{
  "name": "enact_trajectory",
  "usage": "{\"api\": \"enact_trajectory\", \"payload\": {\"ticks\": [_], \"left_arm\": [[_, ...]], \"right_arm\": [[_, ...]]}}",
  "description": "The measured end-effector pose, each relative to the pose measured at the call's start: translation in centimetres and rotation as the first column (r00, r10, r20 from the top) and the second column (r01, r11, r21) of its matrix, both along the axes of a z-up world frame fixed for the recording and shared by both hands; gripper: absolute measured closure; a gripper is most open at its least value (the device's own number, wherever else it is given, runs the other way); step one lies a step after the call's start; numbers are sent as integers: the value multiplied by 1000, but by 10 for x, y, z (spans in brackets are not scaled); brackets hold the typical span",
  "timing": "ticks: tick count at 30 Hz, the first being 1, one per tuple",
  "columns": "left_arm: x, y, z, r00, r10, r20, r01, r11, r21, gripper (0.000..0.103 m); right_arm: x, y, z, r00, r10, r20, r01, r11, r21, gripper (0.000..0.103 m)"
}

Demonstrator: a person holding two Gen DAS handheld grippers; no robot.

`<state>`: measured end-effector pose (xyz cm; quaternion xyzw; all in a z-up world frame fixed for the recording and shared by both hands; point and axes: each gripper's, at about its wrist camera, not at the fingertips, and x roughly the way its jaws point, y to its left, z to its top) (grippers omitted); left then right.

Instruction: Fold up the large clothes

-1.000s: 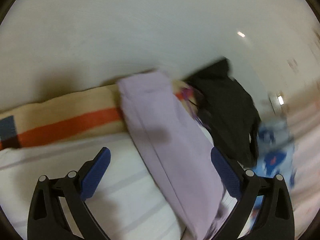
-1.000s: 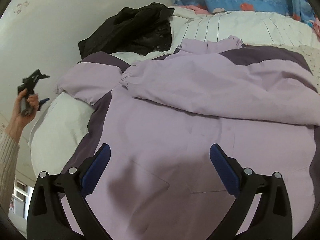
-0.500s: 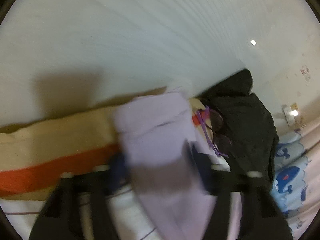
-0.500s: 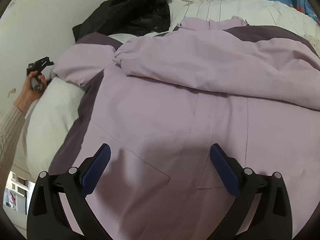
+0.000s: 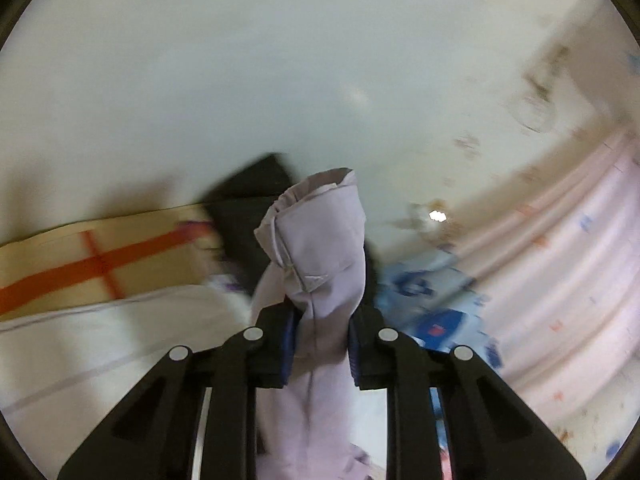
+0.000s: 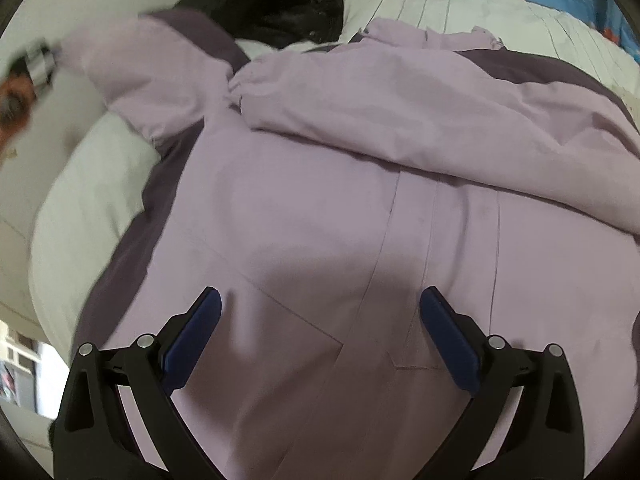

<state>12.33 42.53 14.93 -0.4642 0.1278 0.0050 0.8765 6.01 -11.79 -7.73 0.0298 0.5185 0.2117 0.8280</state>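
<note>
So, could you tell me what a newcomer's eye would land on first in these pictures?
Probably the big lilac jacket spread across the bed, filling the right wrist view under the open right gripper. Next, its sleeve cuff pinched upright in the left gripper, centre of the left wrist view. A black garment lies beyond the jacket.

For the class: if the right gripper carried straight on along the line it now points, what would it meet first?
Most likely the lilac jacket spread on the bed: the right gripper, jaws open and empty, points down at its flat back panel with nothing between. How near it is cannot be told.
</note>
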Motion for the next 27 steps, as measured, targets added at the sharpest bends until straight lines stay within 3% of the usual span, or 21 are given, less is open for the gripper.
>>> {"api": "enact_trajectory", "payload": {"ticks": [5, 8, 11, 14, 15, 17, 20, 21, 24, 25, 27], "left_arm": [[-1, -90, 75, 979, -182, 96, 173, 980, 94, 82], [6, -149, 96, 950, -289, 119, 272, 952, 141, 82], [20, -227, 105, 899, -418, 131, 393, 902, 179, 82], [42, -320, 92, 818, -562, 121, 533, 821, 204, 82], [45, -347, 85, 791, -601, 112, 573, 793, 207, 82], [50, -400, 59, 734, -674, 87, 648, 733, 209, 82], [62, -490, -6, 632, -775, 14, 759, 623, 191, 82], [64, -518, -43, 592, -805, -28, 797, 580, 168, 82], [67, -587, -137, 511, -844, -167, 860, 496, 122, 82], [69, -607, -173, 473, -851, -230, 881, 463, 99, 82], [71, -629, -228, 429, -838, -337, 898, 435, 61, 82]], "right_arm": [[4, -22, 17, 997, -77, -26, 80, 984, 162, 7], [5, -53, 44, 985, -167, 28, 154, 952, 264, 7], [2, -97, 69, 955, -288, 69, 243, 895, 375, 7], [-1, -147, 84, 909, -412, 56, 334, 804, 491, 7], [-4, -170, 89, 882, -469, 44, 375, 756, 536, 7], [-7, -203, 93, 845, -535, 16, 421, 683, 597, 7], [-17, -254, 91, 771, -634, -55, 496, 544, 677, 7], [-19, -269, 88, 750, -656, -82, 515, 501, 695, 7], [-22, -307, 70, 687, -698, -202, 581, 361, 730, 7], [-24, -315, 65, 675, -701, -231, 593, 328, 736, 7], [-24, -325, 57, 669, -691, -273, 603, 291, 743, 7]]}}
